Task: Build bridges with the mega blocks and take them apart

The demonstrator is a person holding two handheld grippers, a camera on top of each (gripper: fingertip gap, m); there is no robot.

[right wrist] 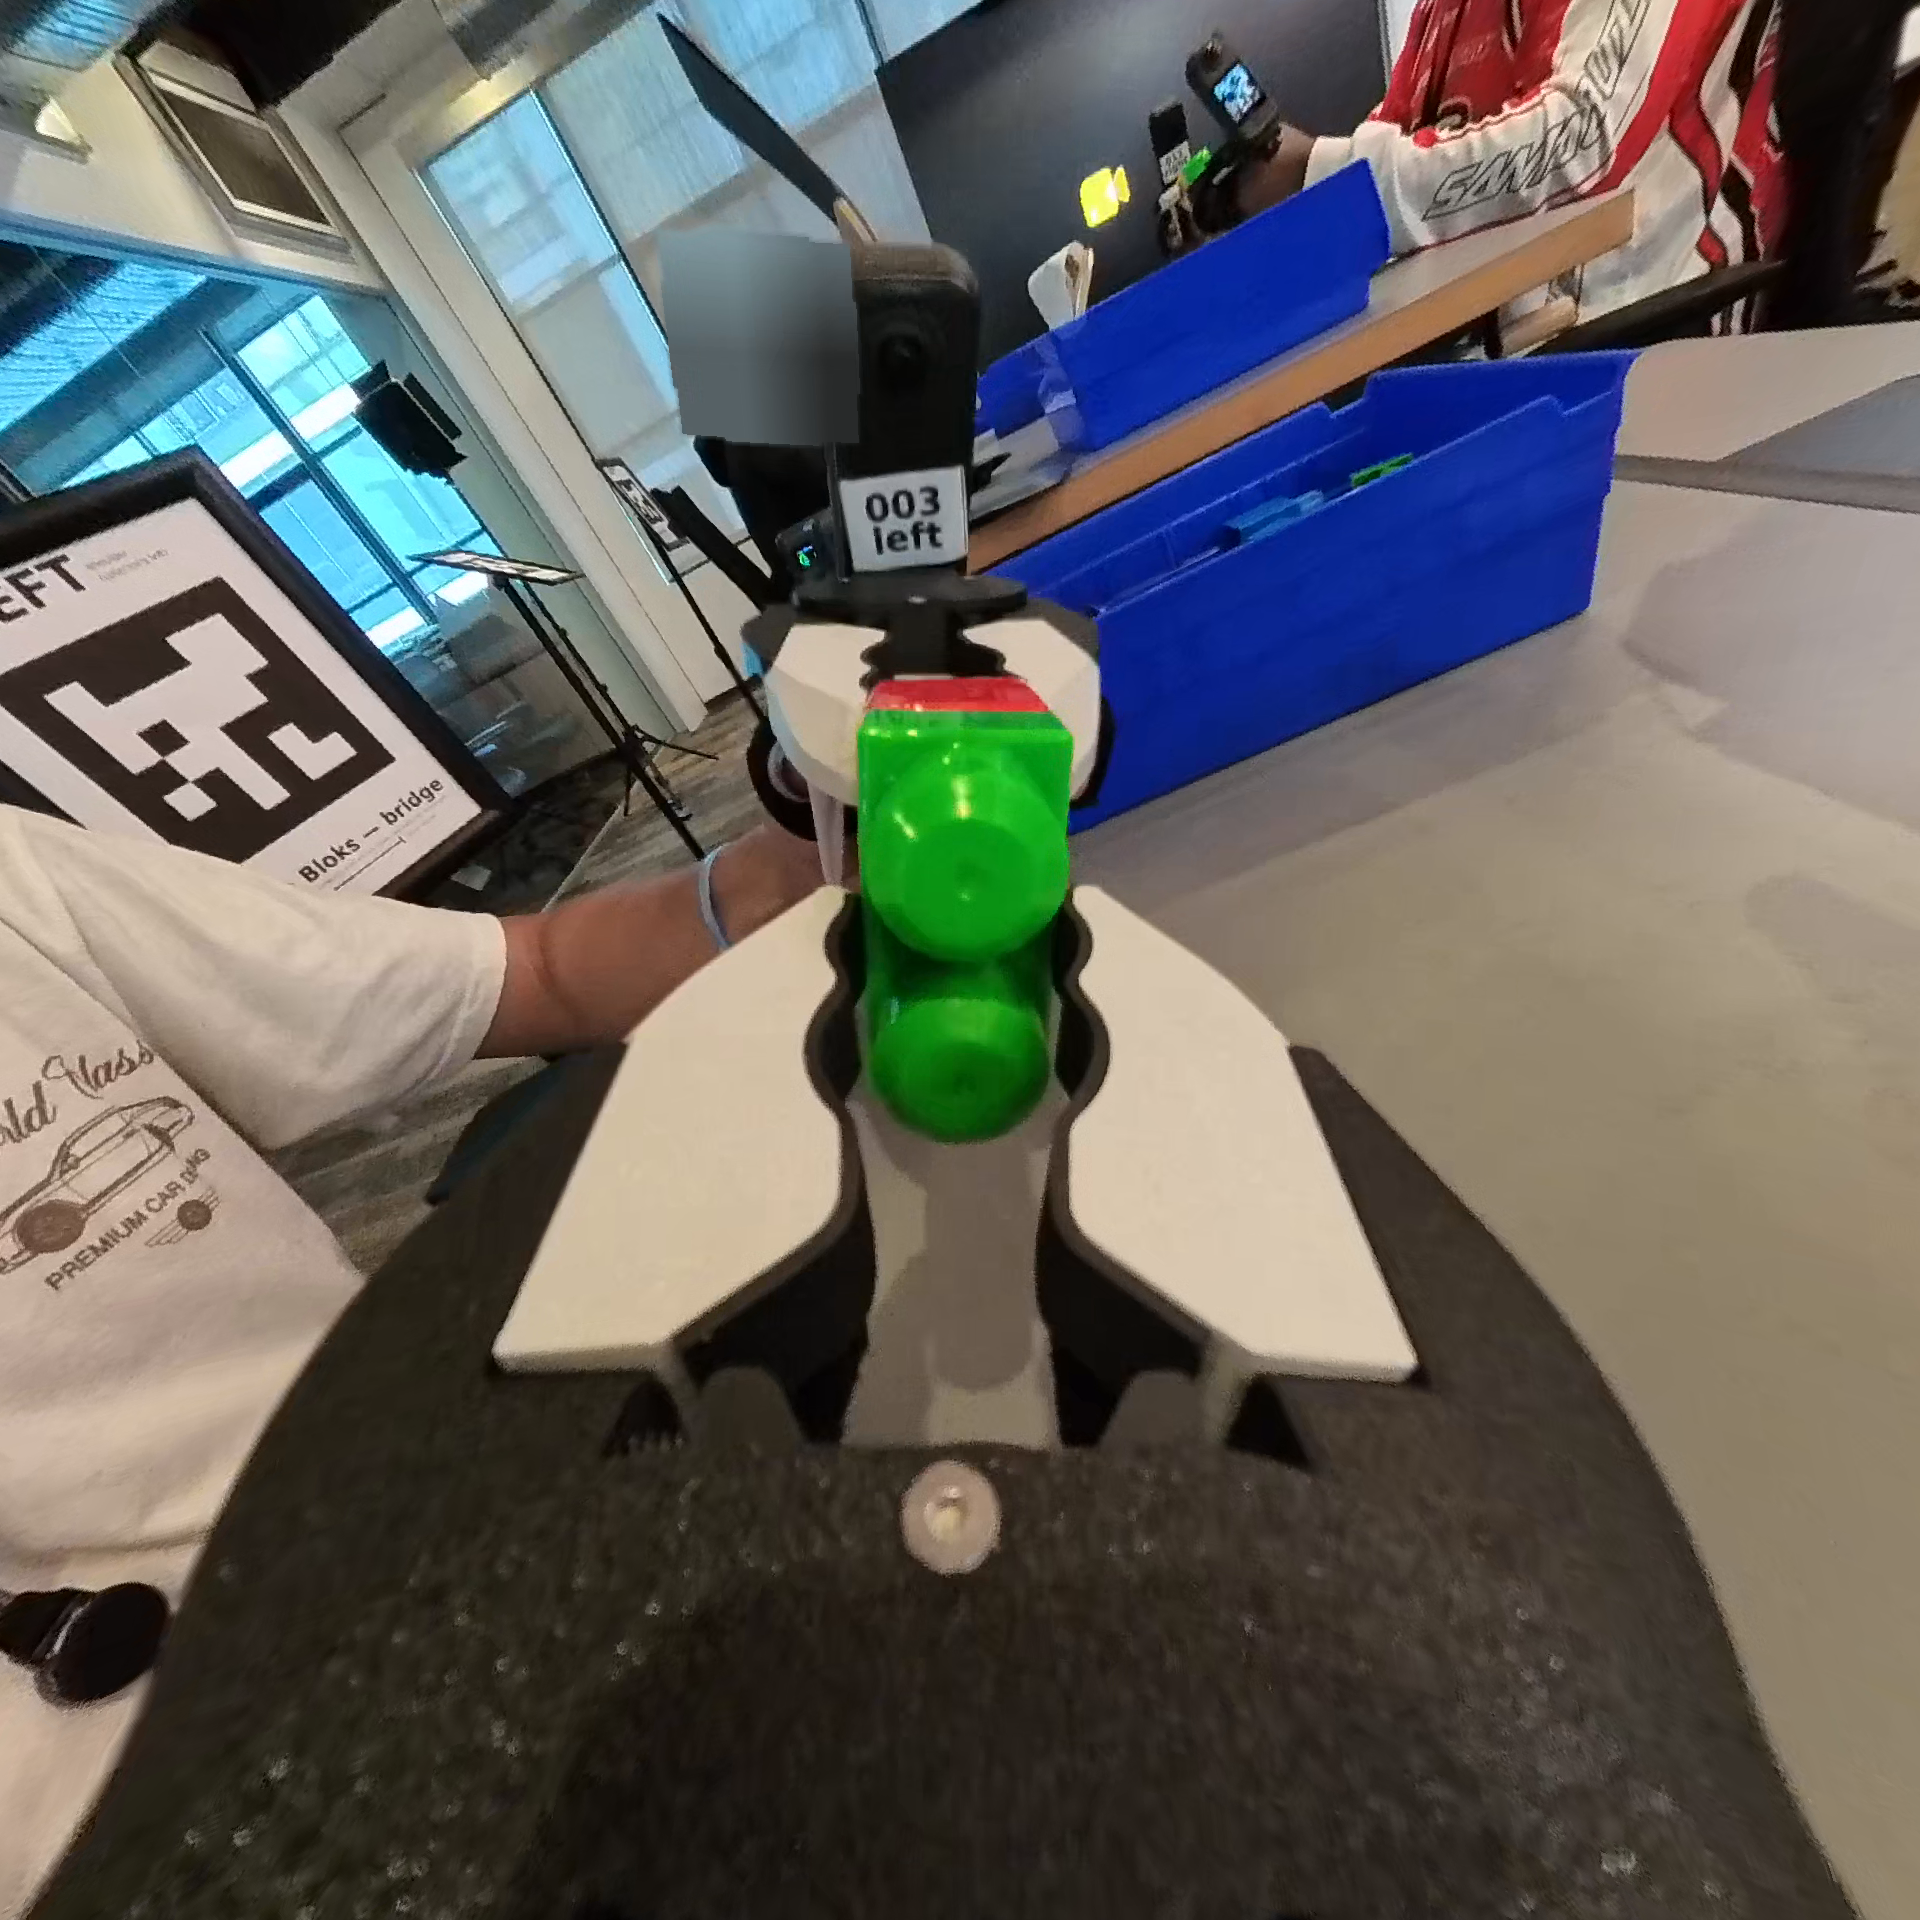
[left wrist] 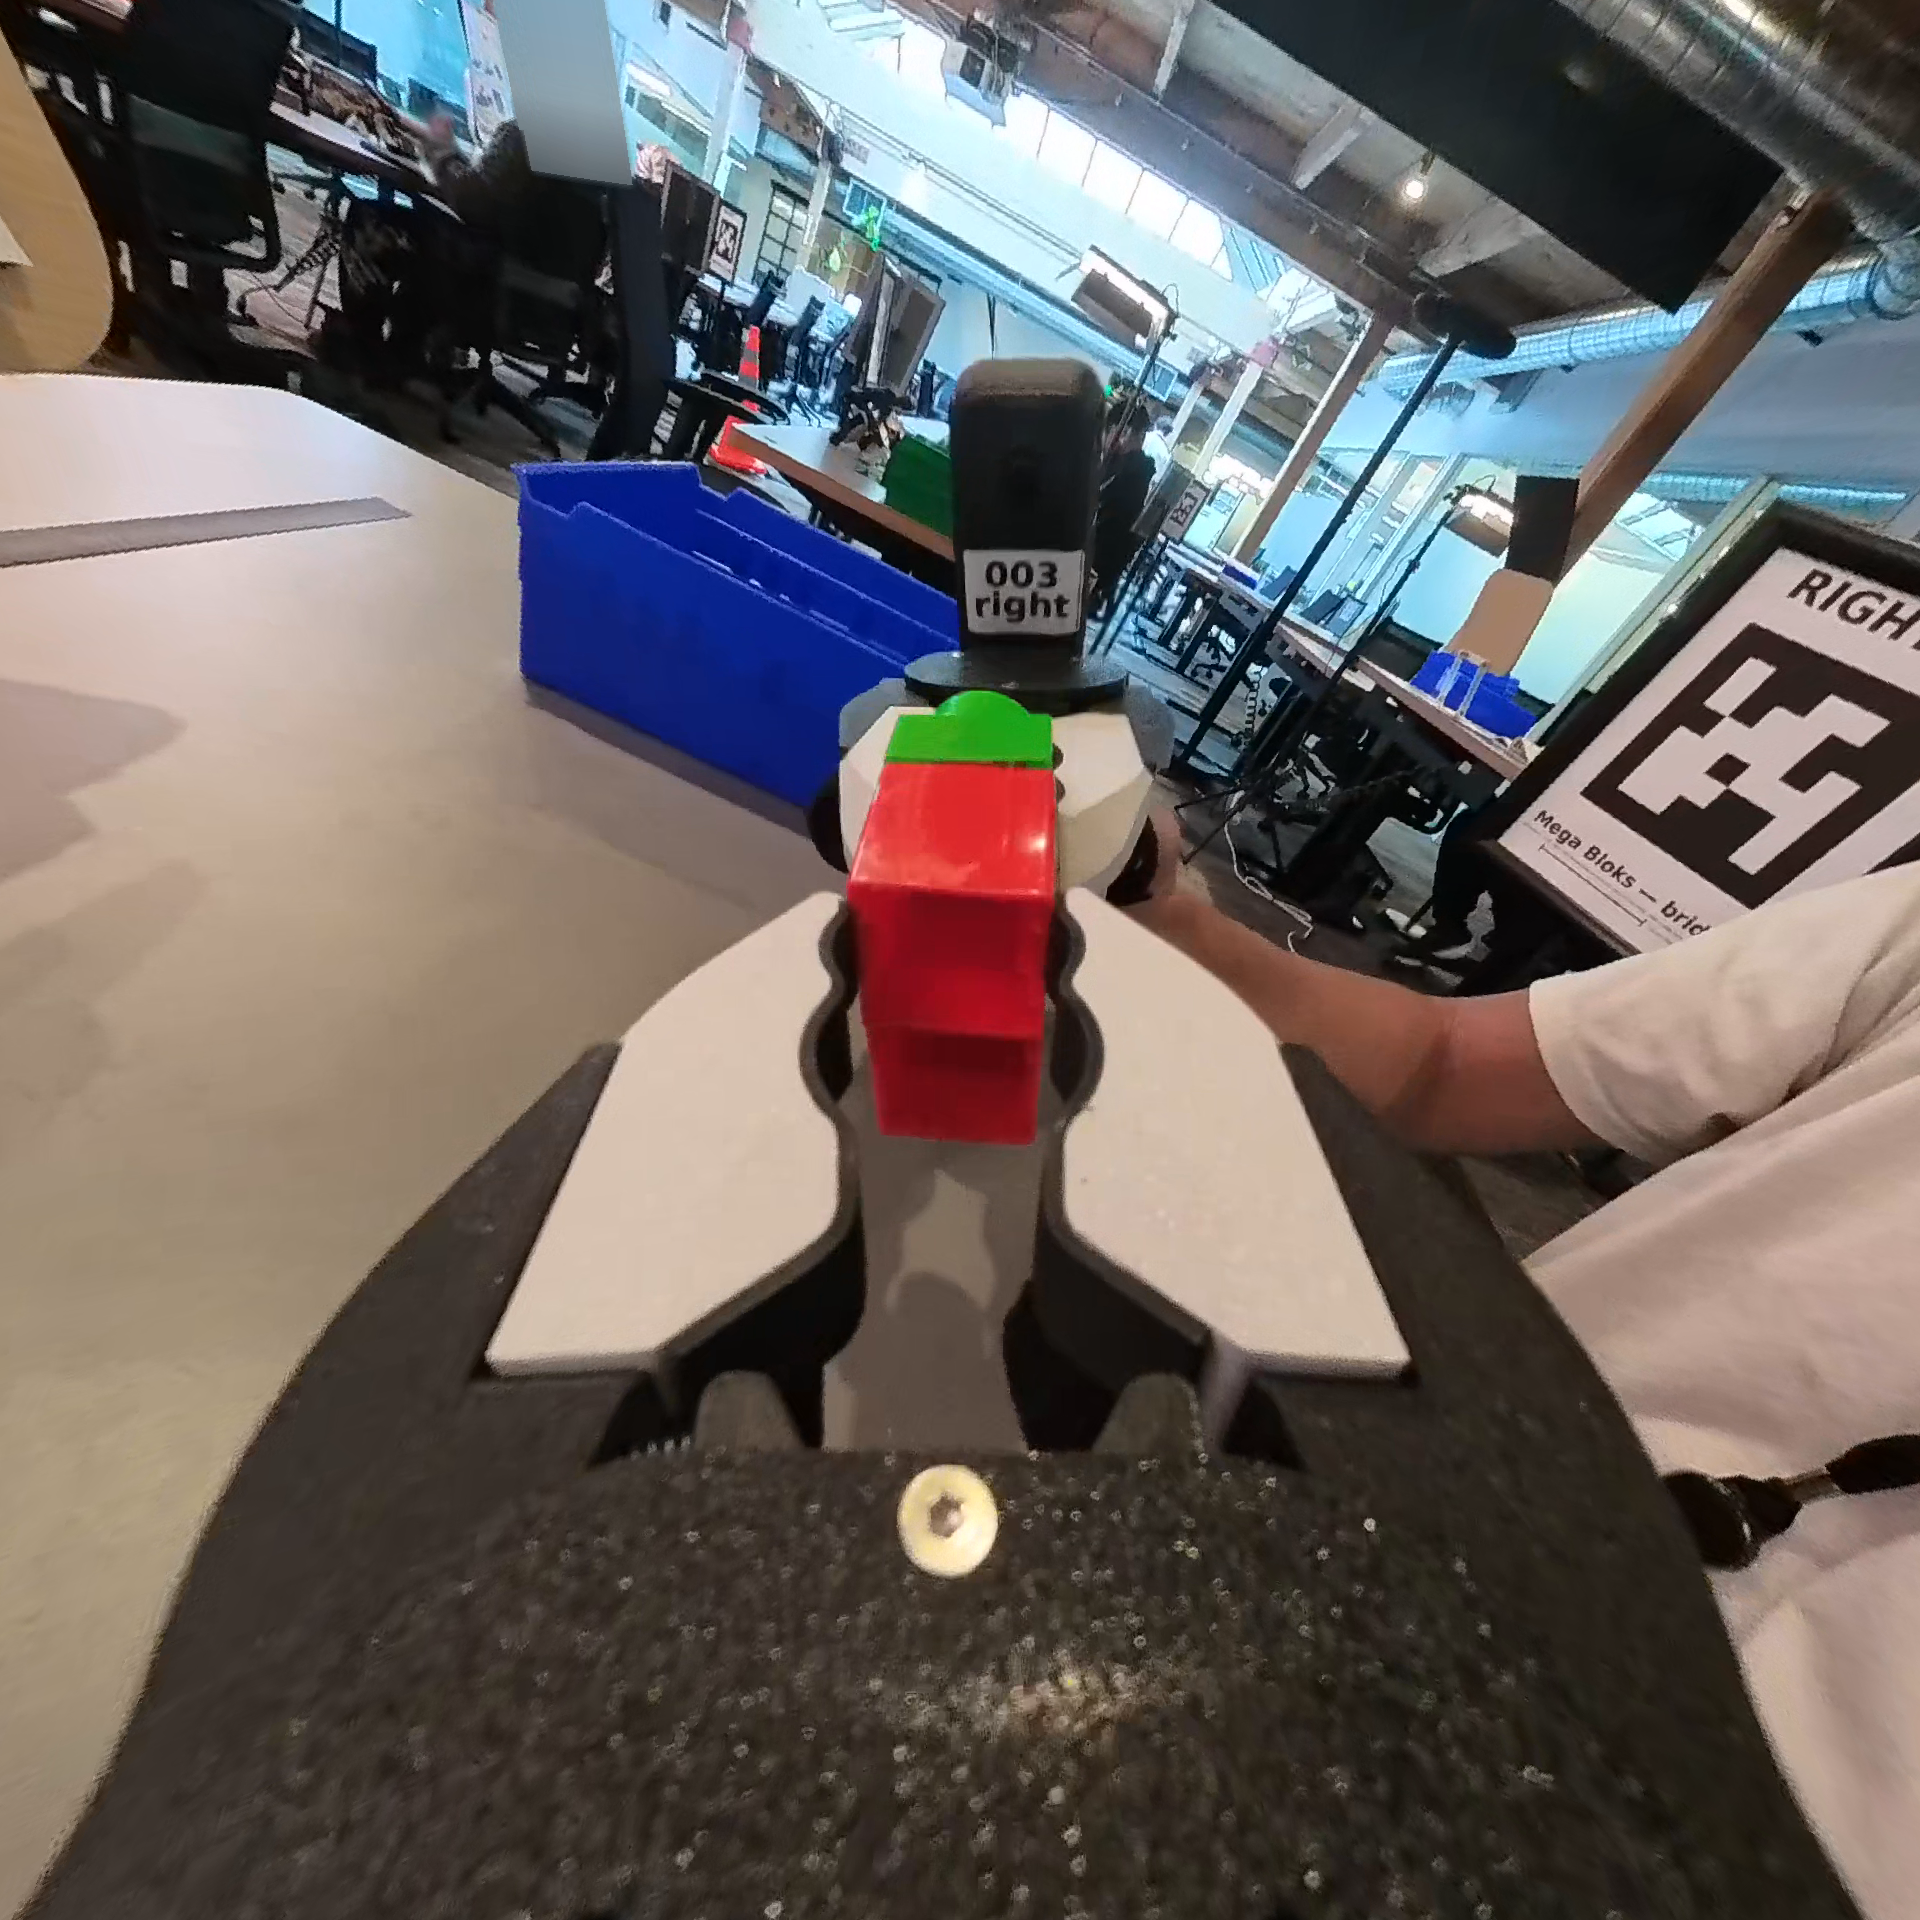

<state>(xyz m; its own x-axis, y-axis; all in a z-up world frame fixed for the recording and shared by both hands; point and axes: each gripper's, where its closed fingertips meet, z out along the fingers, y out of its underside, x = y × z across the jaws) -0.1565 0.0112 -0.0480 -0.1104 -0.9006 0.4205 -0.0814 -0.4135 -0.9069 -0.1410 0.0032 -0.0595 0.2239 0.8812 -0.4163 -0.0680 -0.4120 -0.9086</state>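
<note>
**Two blocks, face to face above the table**

Above the table, just in front of the blue bin, the two grippers meet nose to nose. Left gripper has its jaws closed narrow on the red block, hollow underside toward its camera. Right gripper has its jaws closed equally narrow on the green block, studs toward its camera. Red and green touch end to end, and whether they are locked together cannot be told.

Risks, as I judge them: an off-axis pull or push could twist a block out of the scalloped pads, dropping it; a sudden release could send either gripper swinging into the bin.

Room is good on the side of the grippers away from the bin, where open tabletop spreads wide. Opposite the bin lies the table's near edge, beside the person's arm, where a dropped block could fall off.
</note>
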